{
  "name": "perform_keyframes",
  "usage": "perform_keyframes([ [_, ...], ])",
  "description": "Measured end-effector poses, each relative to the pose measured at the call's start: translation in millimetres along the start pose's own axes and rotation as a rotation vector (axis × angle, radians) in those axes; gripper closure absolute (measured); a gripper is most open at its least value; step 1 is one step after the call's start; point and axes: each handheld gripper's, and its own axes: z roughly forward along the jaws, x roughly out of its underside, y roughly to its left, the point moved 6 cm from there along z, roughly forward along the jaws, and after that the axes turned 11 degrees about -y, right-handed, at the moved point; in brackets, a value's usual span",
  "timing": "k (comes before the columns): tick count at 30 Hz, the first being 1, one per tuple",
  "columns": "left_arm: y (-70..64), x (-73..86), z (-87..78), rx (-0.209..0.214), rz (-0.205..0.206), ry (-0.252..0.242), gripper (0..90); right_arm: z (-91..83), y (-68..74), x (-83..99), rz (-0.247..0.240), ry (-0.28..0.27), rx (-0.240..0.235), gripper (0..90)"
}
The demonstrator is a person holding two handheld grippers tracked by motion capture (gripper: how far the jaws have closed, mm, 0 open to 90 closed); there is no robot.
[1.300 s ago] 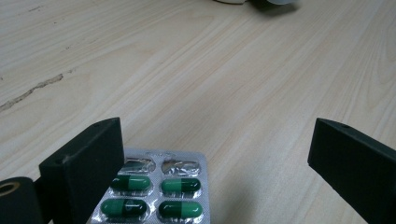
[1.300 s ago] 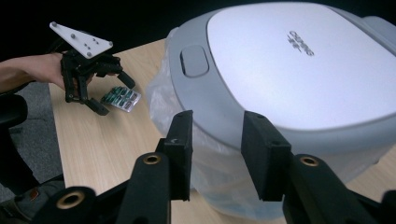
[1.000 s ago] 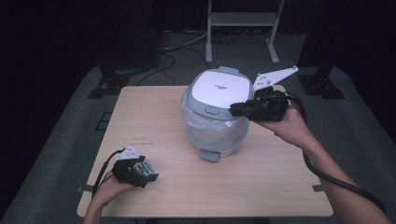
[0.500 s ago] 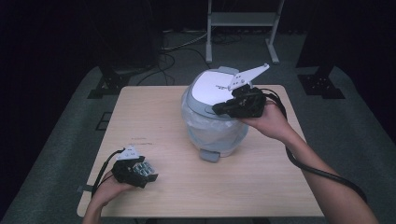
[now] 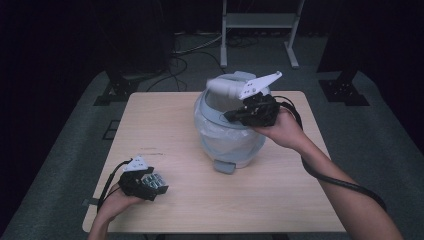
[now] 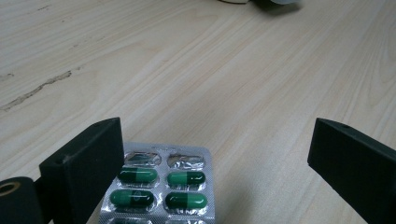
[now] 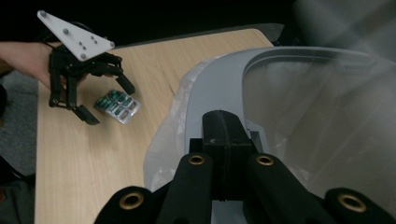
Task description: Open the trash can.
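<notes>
A pale grey bin lined with a clear bag stands at the table's middle. Its lid is raised and blurred at the back. My right gripper is shut and sits at the bin's rim, with the open bin mouth just beyond its jaws. The blurred lid shows at the upper right there. Near the front left corner, my left gripper is open around a blister pack of green capsules, which lies flat on the wood close to one jaw. That pack also shows far off in the right gripper view.
The wooden table has bare room left of the bin and along its front. A white metal stand and cables lie on the dark floor behind. A black cable trails from my right forearm.
My right gripper moved left over the bin, and the lid swung up from closed to raised. The left gripper and the blister pack stayed put.
</notes>
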Motion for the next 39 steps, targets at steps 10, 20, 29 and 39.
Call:
perform_keyframes([
  [10, 0.3, -0.4, 2.2, -0.002, 0.014, 0.021, 2.8, -28.7, -4.7, 11.8, 0.08, -0.087, -0.028, 81.8],
  [20, 3.3, -3.4, -3.2, -0.028, 0.028, 0.0, 4.6, -71.6, -2.5, 45.2, 0.157, -0.114, -0.004, 62.8],
  [29, 4.4, -2.5, -4.2, -0.031, 0.031, 0.006, 4.5, -91.2, -6.1, 74.3, 0.189, -0.133, 0.038, 50.0],
  [39, 0.8, -1.4, -2.0, -0.009, 0.034, 0.018, 4.6, -88.5, -11.1, 119.6, 0.231, -0.102, 0.073, 37.2],
])
